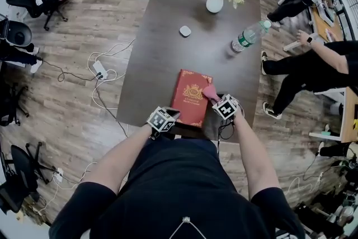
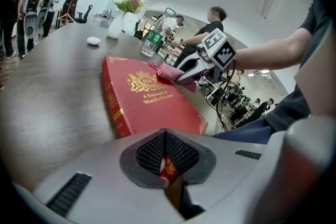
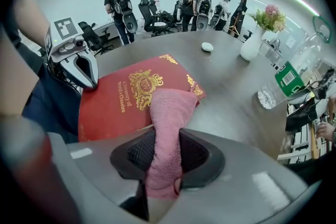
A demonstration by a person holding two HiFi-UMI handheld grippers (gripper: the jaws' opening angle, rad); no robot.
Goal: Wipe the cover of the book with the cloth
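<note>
— Which way does the book [image 1: 192,98] lie?

— Flat and closed on the dark table [image 1: 151,36], at its near edge, right in front of the person. Its long axis runs from near to far, with the far end swung a little to the right. The top of the cover points away from the person, so the title reads upright from the near side. The spine [image 2: 113,107] faces left.

— And its look?

— It's a thick red hardback. A gold crest [image 2: 139,81] sits in the far half of the cover with gold title lines under it. There are gold ornaments at the corners and gold bands on the spine.

— What holds it?

— The left gripper [image 2: 167,165] has its jaws pressed onto the book's near edge, by the left corner. A sliver of red and gold shows between them.

— And the other one?

— The right gripper [image 3: 165,165] pinches a pink terry cloth [image 3: 170,107] between its jaws. The cloth's free end lies on the right side of the cover, just right of the crest, and reaches the right edge.

— Anything else on the table?

— Well apart from the book, a white vase [image 1: 215,1] of flowers stands at the far end. A clear bottle [image 1: 247,37] with a green label stands toward the right edge.
</note>
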